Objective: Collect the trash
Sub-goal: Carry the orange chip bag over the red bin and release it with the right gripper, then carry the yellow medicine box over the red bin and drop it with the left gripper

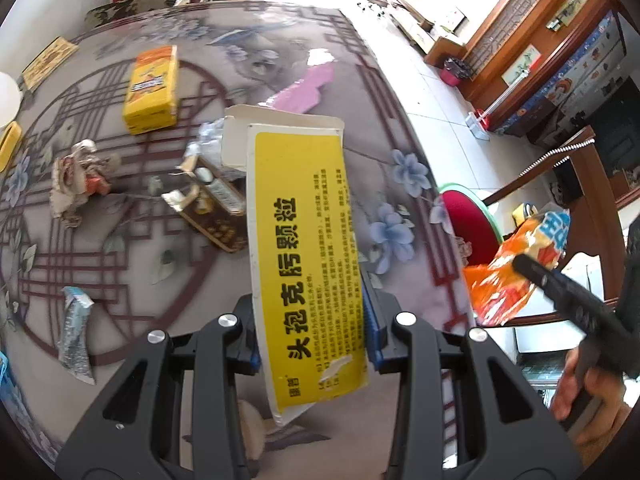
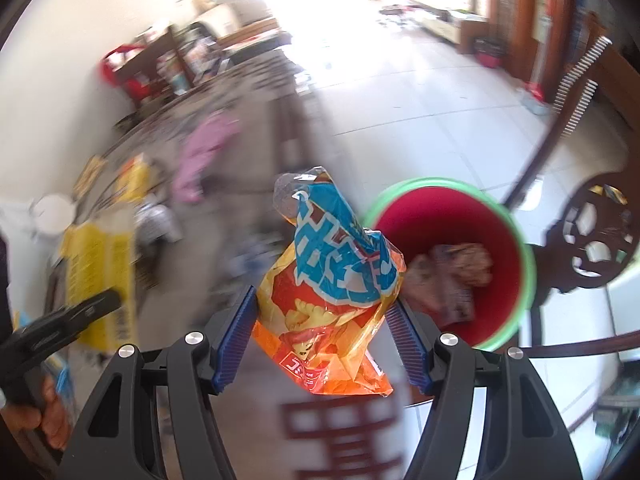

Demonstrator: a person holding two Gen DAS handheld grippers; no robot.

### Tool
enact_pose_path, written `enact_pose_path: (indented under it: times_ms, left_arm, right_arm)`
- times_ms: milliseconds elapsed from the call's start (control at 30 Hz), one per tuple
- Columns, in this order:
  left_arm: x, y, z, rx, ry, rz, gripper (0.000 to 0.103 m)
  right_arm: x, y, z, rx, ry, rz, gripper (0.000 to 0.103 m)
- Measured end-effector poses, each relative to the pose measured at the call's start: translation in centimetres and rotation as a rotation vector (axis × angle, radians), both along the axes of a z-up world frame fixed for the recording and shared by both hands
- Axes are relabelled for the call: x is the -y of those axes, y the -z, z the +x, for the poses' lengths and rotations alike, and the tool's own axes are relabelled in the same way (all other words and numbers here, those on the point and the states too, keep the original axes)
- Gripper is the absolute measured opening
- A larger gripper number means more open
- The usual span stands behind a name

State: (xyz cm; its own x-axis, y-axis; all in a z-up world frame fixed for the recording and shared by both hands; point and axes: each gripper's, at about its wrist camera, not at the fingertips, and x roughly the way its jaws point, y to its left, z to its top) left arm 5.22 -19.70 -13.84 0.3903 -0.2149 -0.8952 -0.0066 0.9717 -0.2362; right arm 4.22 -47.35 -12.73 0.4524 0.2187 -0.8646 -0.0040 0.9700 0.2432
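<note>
My left gripper is shut on a flattened yellow-and-white medicine box and holds it above the patterned table. My right gripper is shut on an orange-and-blue snack bag, held near the table edge beside a red bin with a green rim. The bin holds crumpled trash. In the left wrist view the snack bag and the bin are at the right, past the table edge.
On the table lie a yellow box, a pink wrapper, a brown box with torn packaging, a crumpled wrapper and a silver-blue sachet. A dark wooden chair stands by the bin.
</note>
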Motion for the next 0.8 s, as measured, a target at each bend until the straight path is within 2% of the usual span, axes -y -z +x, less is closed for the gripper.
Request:
enact_pose_path:
  times_ms: [133, 267, 333, 400, 433, 567, 600, 667, 800]
  left_arm:
    - [2.0, 0.0, 0.2, 0.010, 0.057, 0.026, 0.036]
    - [4.1, 0.2, 1.1, -0.003, 0.106, 0.015, 0.036]
    - [5.4, 0.3, 2.0, -0.013, 0.128, -0.010, 0.036]
    - [6.7, 0.2, 2.8, -0.011, 0.153, -0.019, 0.036]
    - [7.4, 0.2, 3.2, -0.009, 0.168, -0.017, 0.035]
    - [9.4, -0.4, 3.9, 0.012, 0.236, 0.011, 0.034]
    - [9.5, -0.4, 3.9, 0.006, 0.258, 0.020, 0.037]
    - [9.4, 0.2, 3.7, -0.025, 0.278, 0.025, 0.072]
    - [10.4, 1.6, 3.0, -0.080, 0.330, 0.011, 0.074]
  right_arm:
    - [4.5, 0.2, 1.0, 0.004, 0.092, -0.027, 0.063]
    - [7.3, 0.8, 2.0, 0.007, 0.137, -0.048, 0.063]
    - [8.2, 1.1, 2.3, 0.016, 0.160, -0.049, 0.066]
    - [9.1, 1.4, 2.6, 0.017, 0.183, -0.044, 0.078]
    - [9.7, 1.5, 2.5, 0.017, 0.205, -0.042, 0.080]
    - [11.4, 2.3, 2.1, -0.004, 0.250, -0.003, 0.082]
    - [11.7, 2.5, 2.0, -0.009, 0.259, 0.005, 0.082]
    - [12.4, 3.4, 1.7, -0.040, 0.285, 0.027, 0.082]
    - [12.3, 4.5, 1.9, -0.082, 0.298, 0.062, 0.082]
